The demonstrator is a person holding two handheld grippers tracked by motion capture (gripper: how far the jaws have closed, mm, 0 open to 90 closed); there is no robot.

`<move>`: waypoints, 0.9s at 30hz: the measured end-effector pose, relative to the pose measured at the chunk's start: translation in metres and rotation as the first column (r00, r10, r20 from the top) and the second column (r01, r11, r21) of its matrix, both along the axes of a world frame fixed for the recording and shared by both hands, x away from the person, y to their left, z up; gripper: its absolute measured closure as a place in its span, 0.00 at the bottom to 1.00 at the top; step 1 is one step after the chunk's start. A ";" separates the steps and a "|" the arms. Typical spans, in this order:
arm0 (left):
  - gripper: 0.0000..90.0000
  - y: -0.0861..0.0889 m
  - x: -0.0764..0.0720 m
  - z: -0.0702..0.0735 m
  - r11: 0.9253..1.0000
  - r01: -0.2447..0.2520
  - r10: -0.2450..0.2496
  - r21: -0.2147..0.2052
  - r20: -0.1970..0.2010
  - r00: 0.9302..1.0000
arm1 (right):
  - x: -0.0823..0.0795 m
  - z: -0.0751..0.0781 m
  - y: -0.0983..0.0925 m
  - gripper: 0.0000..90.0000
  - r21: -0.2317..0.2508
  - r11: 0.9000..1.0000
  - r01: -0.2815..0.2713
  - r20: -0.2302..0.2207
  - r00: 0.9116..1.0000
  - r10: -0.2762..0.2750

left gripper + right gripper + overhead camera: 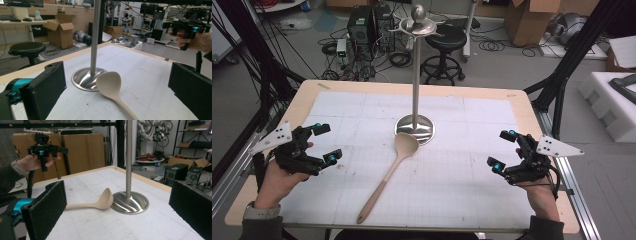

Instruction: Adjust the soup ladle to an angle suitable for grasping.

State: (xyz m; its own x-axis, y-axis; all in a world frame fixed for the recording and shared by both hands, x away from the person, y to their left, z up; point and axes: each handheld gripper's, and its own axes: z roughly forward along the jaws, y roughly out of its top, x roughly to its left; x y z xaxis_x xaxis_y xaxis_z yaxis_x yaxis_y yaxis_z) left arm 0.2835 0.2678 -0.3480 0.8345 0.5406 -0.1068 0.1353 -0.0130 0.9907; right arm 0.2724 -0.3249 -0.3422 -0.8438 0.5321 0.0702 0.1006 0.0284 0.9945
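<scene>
a beige wooden ladle [394, 165] is seen lying flat on the gridded mat of the bench [522, 107], its bowl resting against the round base of a tall steel stand [415, 127] and its handle pointing toward the person's edge. the left hand-held gripper [326, 143] is held above the bench's left side, well apart from the ladle, with its jaws spread wide and nothing between them. the right hand-held gripper [502, 149] is held above the right side, likewise spread wide and empty, well apart from the ladle.
</scene>
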 end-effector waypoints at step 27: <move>0.88 -0.041 -0.002 -0.012 0.996 0.014 -0.017 0.091 0.035 0.999 | 0.005 -0.006 0.009 0.00 -0.079 0.997 -0.015 -0.033 0.999 0.012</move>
